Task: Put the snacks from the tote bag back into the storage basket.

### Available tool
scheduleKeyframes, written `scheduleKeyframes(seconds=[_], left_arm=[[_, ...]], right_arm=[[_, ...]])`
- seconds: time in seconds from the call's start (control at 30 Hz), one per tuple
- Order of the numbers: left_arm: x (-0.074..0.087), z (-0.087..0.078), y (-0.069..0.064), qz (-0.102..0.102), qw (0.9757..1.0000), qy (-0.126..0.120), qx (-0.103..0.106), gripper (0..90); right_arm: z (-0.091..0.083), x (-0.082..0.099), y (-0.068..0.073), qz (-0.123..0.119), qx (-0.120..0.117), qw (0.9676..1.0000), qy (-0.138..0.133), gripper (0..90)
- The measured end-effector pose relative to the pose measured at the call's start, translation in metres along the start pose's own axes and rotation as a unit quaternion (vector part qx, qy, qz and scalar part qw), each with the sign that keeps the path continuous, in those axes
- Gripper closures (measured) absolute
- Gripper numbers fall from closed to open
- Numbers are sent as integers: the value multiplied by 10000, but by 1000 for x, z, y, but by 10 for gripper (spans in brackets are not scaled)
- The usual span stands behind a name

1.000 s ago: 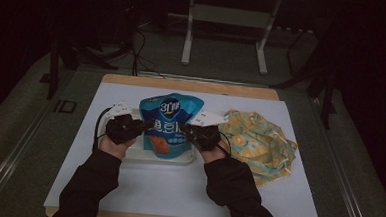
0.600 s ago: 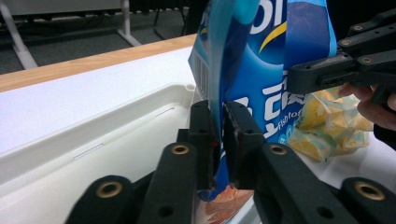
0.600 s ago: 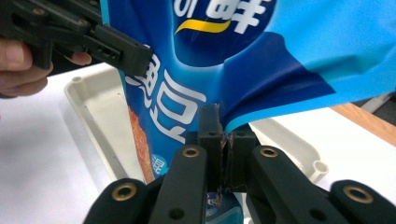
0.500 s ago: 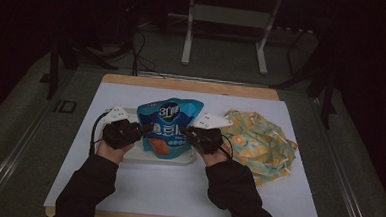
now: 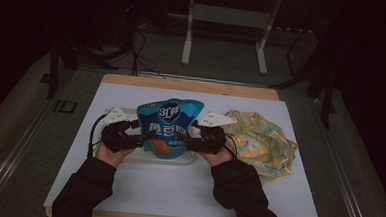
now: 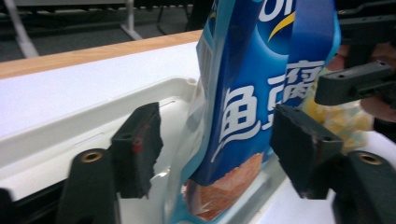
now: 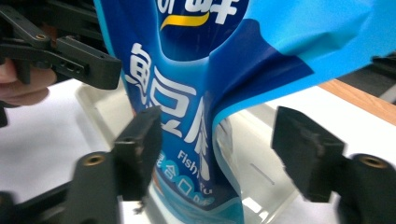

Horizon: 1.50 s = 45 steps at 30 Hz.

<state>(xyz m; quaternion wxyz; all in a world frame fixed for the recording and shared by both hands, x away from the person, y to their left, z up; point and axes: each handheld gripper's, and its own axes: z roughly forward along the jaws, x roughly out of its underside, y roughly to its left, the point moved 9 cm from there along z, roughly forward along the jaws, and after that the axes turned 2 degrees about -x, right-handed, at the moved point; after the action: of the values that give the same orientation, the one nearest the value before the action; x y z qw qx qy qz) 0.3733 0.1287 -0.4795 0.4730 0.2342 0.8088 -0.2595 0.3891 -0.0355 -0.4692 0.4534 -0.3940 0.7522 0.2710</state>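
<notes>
Looking down from the high view, I see the blue snack pouch [image 5: 168, 128] standing upright in the white tray [image 5: 186, 159] at the middle of the table [image 5: 177, 188], with a patterned cloth [image 5: 260, 142] lying to its right. My left gripper [image 5: 140, 139] sits against the pouch's left side and my right gripper [image 5: 185, 141] against its right, both forearms coming in low and level from the near edge, jaws pointing inward at each other.

From the left gripper view, the pouch [image 6: 252, 107] stands between my two pads, which have just been opening and now stand wide, neither one pressing the film. It looks light, soft and crinkly, with glossy, slippery sides; I judge the flat sealed side seams or the top edge the best places to pinch.

From the right gripper view, the pouch [image 7: 201, 93] shows a folded side crease between jaws that have likewise just been opening and now stand clear of it. My other gripper [image 7: 88, 65] waits beyond, at far left. Nothing grips the pouch now, and being top-heavy it could slump in the tray.
</notes>
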Motion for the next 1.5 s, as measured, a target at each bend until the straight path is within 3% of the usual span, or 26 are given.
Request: scheduleKeyframes(seconds=[0.13,0.2,0.3,0.37,0.7,0.87,1.13,1.5], left_arm=[[2,-3,-5,25,9997,-87,225,138],[3,-3,-6,8,9997,-100,243,147],[6,-3,-6,131,9999,-54,63,140],[9,-4,-9,158,9998,-56,98,132],[22,-11,-17,106,9999,63,-1,88],[27,-13,-23,165,9998,120,20,23],[35,-14,-37,157,9995,139,222,22],[46,-20,-52,168,9993,166,281,23]], right_arm=[[-4,2,2,-73,-97,9999,87,172],[-7,2,2,-11,-84,9999,65,170],[-11,2,3,-63,-108,9999,43,156],[-14,2,4,-89,-109,9999,7,155],[-26,11,5,-183,-5,9998,10,162],[-30,19,7,-153,-48,9999,44,161],[-40,30,7,-158,-36,9998,71,158],[-61,47,1,-37,60,10000,45,159]])
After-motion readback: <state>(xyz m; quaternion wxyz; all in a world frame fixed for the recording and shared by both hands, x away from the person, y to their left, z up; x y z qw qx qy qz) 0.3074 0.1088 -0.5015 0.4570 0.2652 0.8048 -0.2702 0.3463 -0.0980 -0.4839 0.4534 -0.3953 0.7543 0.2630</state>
